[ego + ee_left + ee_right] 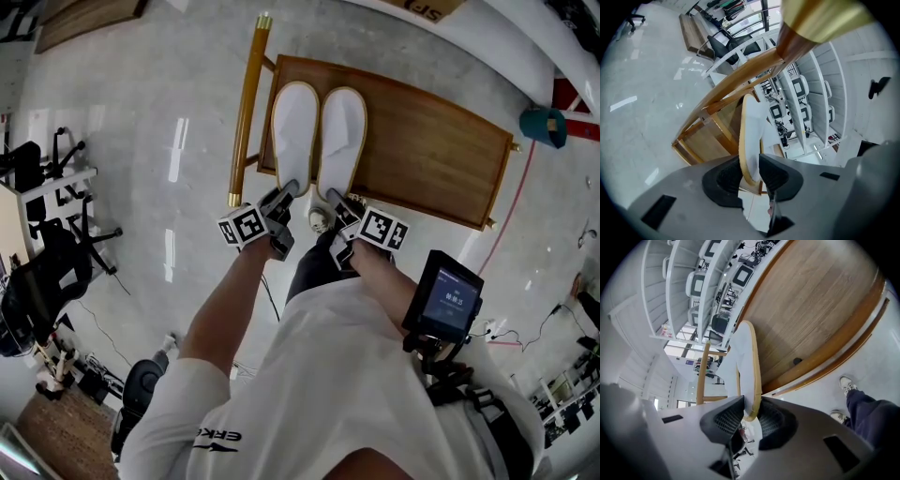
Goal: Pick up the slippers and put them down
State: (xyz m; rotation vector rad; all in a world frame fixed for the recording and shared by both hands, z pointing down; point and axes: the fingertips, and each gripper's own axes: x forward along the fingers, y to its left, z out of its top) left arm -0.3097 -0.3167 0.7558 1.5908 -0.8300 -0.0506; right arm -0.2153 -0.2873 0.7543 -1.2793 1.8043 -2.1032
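**White slippers on the table, heels pinched in both grippers**

The pair lies flat and side by side on the wooden table (422, 150), toes pointing away from the person and heels at the near edge. The left gripper (289, 192) is clamped on the heel of the left slipper (293, 131). One pad touches the tan sole rim and the other the white upper. The right gripper (336, 199) grips the heel of the right slipper (341, 131) the same way. I can see no gap at either pair of pads.

To my eye the setting-down is all but finished, and what remains is letting go. Done well, that means spreading both pairs of jaws clear of the fabric before either hand moves. Then each hand backs straight off along the slipper's length (toward the person, not sideways) so neither heel gets dragged off the edge. The left hand should mind the golden post (247, 112) just beside its slipper.
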